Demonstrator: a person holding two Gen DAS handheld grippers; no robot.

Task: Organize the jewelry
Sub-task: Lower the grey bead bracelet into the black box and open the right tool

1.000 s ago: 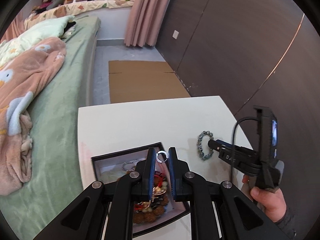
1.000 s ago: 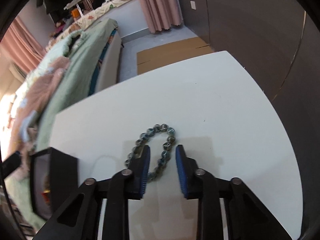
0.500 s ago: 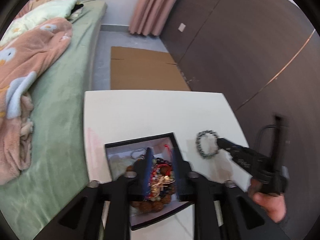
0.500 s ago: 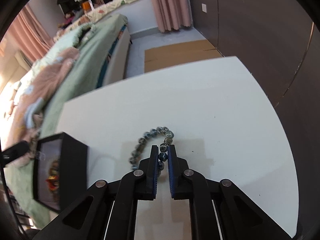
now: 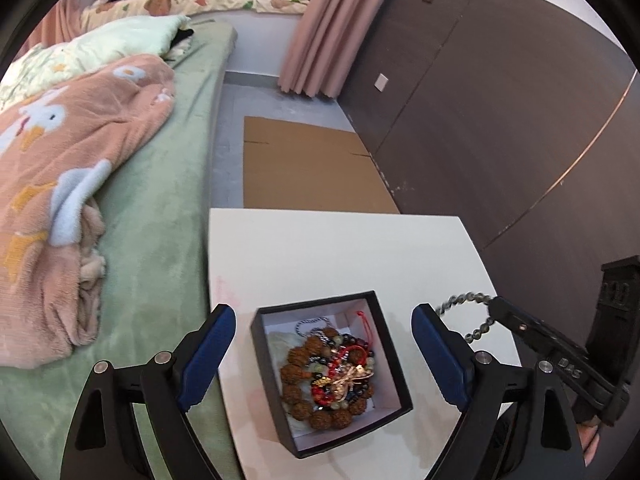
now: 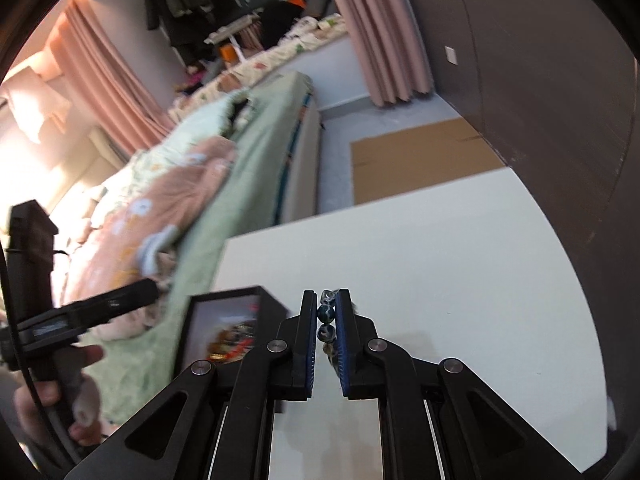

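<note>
Far left of my left tongs (image 5: 323, 346): a bed with a green cover (image 5: 160, 240) and a pink duck-print blanket (image 5: 60, 168). My left tongs are spread wide and hold nothing; their blue pads (image 5: 208, 350) stand on either side of the black box (image 5: 394, 364), which sits on the white table (image 5: 320, 252) just ahead of and below them. In the box lies a heap of brown, red and dark bead bracelets (image 5: 328, 376). To the right of the box, my right tongs (image 6: 327, 300) are pinched narrow on a blue-grey bead bracelet (image 6: 325, 322); its loop hangs from the tips, off the table, beside the box's right wall. A flat cardboard sheet (image 5: 308, 168) lies on the floor beyond the table.
</note>
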